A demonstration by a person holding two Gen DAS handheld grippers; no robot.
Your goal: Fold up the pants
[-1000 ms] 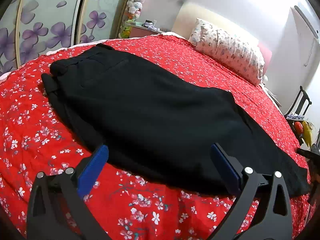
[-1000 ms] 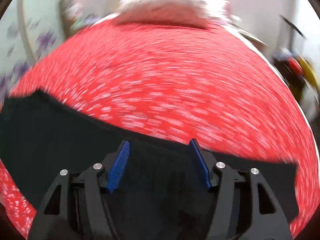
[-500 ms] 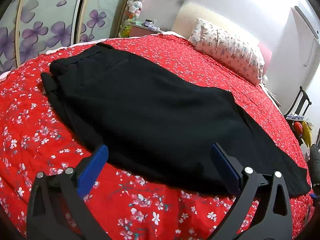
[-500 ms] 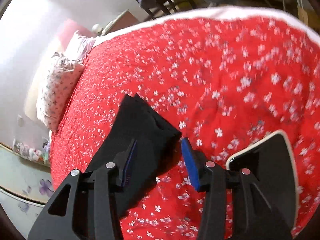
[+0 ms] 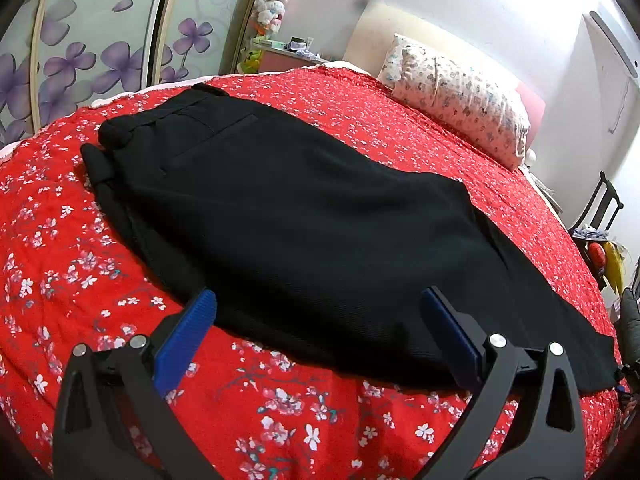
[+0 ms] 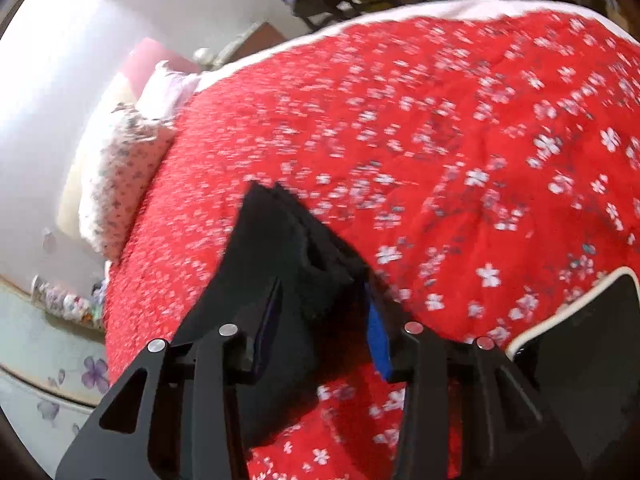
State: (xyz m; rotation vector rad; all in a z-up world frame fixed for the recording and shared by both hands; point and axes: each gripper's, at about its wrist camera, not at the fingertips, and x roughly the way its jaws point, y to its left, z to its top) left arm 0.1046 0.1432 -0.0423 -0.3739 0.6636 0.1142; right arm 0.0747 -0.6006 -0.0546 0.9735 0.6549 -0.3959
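Note:
Black pants [image 5: 300,208] lie flat across a red flowered bedspread [image 5: 60,240], waistband at the far left and leg ends at the right. My left gripper [image 5: 318,294] hovers open over the pants' near edge, with nothing between its blue pads. In the right wrist view, the leg hem [image 6: 280,240] runs in between the fingers of my right gripper [image 6: 320,284]. That gripper is rolled to one side and its jaws are closing. The hem sits between the pads, with a wide gap still showing.
A patterned pillow [image 5: 460,96] lies at the head of the bed. Sliding doors with purple flowers [image 5: 80,52] stand behind the bed, and a black chair [image 5: 600,208] stands at its right. A black, white-rimmed flat object [image 6: 580,340] lies on the bedspread right of my right gripper.
My right gripper swept from the middle of the pants to the leg end, rolled over, and narrowed its jaws around the hem. My left gripper and the pants stayed still.

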